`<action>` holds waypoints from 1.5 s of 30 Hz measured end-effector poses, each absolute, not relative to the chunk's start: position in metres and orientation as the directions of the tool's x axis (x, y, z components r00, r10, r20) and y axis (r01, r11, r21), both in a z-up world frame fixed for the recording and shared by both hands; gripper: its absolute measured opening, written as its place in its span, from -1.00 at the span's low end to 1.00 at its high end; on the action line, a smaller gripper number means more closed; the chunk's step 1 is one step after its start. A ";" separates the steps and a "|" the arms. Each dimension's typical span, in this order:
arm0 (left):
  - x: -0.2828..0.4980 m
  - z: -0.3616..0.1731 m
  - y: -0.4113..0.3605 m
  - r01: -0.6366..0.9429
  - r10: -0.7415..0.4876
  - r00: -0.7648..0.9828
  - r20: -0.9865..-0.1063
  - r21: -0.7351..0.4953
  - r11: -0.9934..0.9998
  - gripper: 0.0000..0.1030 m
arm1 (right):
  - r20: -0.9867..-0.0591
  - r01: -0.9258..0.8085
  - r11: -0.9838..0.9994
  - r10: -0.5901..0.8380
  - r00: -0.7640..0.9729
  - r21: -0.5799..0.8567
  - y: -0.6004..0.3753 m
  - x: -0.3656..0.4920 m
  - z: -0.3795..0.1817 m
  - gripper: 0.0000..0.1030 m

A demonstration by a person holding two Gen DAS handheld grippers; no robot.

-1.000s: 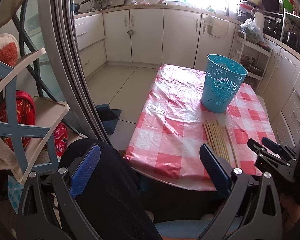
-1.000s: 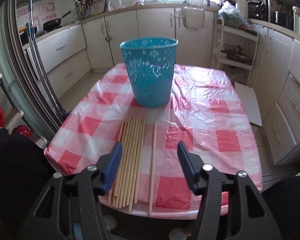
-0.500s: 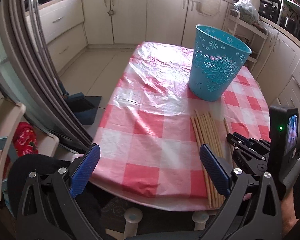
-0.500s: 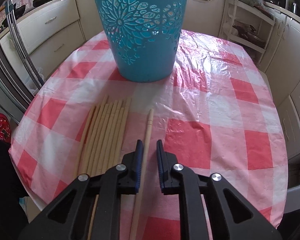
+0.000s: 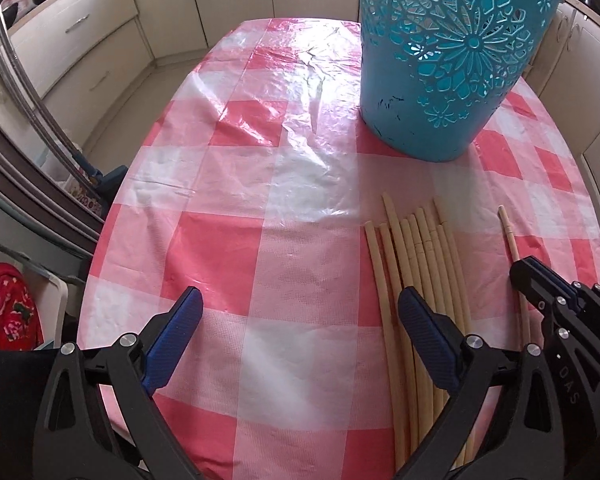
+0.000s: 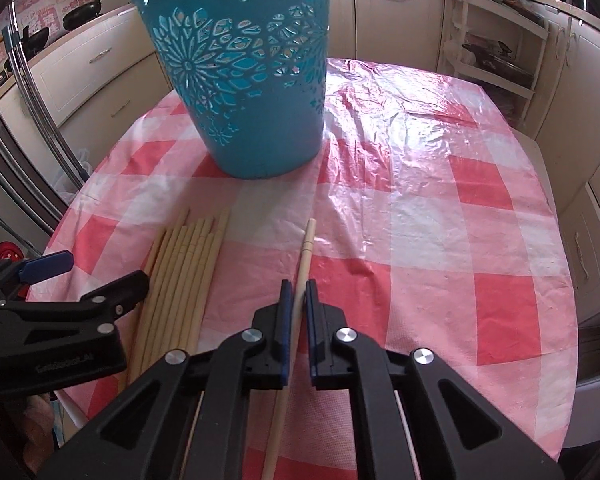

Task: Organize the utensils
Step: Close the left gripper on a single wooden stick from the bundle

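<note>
Several pale wooden chopsticks [image 5: 416, 280] lie side by side on the red-and-white checked tablecloth [image 5: 284, 184], also in the right wrist view [image 6: 180, 276]. One single chopstick [image 6: 305, 252] lies apart to their right. My right gripper [image 6: 297, 292] is shut on this single chopstick, low over the table. A tall blue perforated basket [image 6: 240, 80] stands upright behind the chopsticks; it also shows in the left wrist view [image 5: 448, 56]. My left gripper [image 5: 298, 312] is open and empty, just left of the bundle, its right finger over the bundle's left side.
Cream kitchen cabinets [image 6: 100, 80] line the back and sides. A fridge with metal handles [image 5: 20, 120] stands to the left of the table. A white rack [image 6: 500, 52] stands at the back right. The table's near edge is close under both grippers.
Both grippers have moved forward and down toward the table. My right gripper has closed further, from nearly shut around the single chopstick to gripping it. My left gripper stays open.
</note>
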State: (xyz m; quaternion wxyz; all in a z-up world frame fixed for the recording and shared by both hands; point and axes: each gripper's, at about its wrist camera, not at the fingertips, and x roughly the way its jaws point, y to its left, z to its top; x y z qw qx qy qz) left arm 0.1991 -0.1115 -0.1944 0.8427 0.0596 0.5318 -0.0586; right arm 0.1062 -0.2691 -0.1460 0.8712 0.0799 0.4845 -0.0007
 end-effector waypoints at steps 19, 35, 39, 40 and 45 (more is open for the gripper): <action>0.200 -0.193 -0.115 0.191 -0.057 0.438 -0.897 0.031 0.981 0.35 | -0.839 0.083 0.982 0.097 0.535 0.167 -0.271 0.107 -0.147 -0.85; 0.208 -0.186 -0.122 0.427 -0.202 0.424 -0.883 -0.001 0.904 -0.91 | -0.832 0.085 0.984 0.086 0.548 0.158 -0.269 0.106 -0.148 -0.85; 0.208 -0.186 -0.119 0.408 -0.197 0.430 -0.881 -0.004 0.913 -0.90 | -0.832 0.077 0.988 0.070 0.550 0.134 -0.265 0.107 -0.148 -0.83; 0.207 -0.185 -0.120 0.403 -0.192 0.433 -0.881 -0.002 0.915 -0.90 | -0.832 0.072 0.989 0.070 0.550 0.131 -0.264 0.107 -0.148 -0.79; 0.206 -0.185 -0.119 0.379 -0.193 0.432 -0.881 -0.017 0.925 -0.89 | -0.829 0.048 0.992 0.071 0.555 0.117 -0.257 0.107 -0.148 -0.55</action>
